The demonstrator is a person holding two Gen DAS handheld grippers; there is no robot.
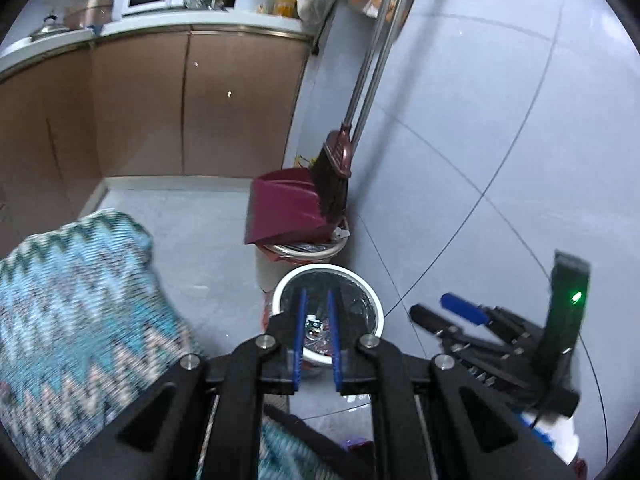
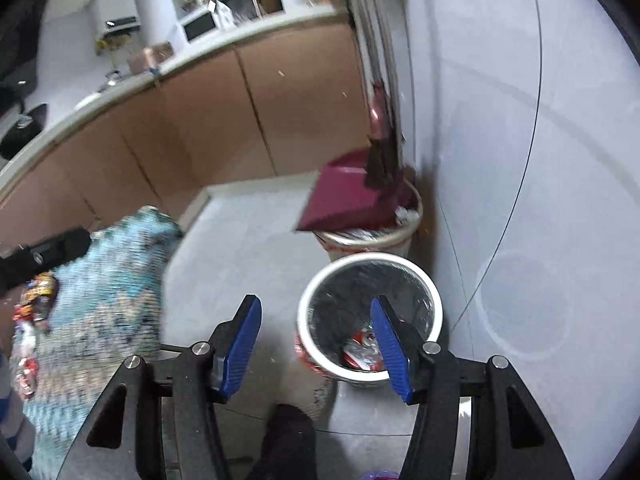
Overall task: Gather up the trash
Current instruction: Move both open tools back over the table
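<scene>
Right gripper [image 2: 316, 348]: blue-padded jaws wide apart, nothing between them.
Left gripper [image 1: 316, 340]: jaws narrow, nothing visibly held.
Trash: crumpled red-and-white wrapper [image 2: 362, 354] lying in the white round bin with black liner [image 2: 320, 292].
Handling: likely light, crushable, slippery; pinch a raised fold.
Beyond: maroon plastic dustpan [image 2: 348, 196] atop a second bin.

White-rimmed round trash bin [image 2: 370, 268] upright on grey tiled floor, lined with black bag, crumpled red-and-white wrapper [image 2: 362, 354] lying at its bottom, second white bin [image 2: 412, 236] just behind against wall, maroon dustpan [image 2: 352, 196] rested across it
</scene>
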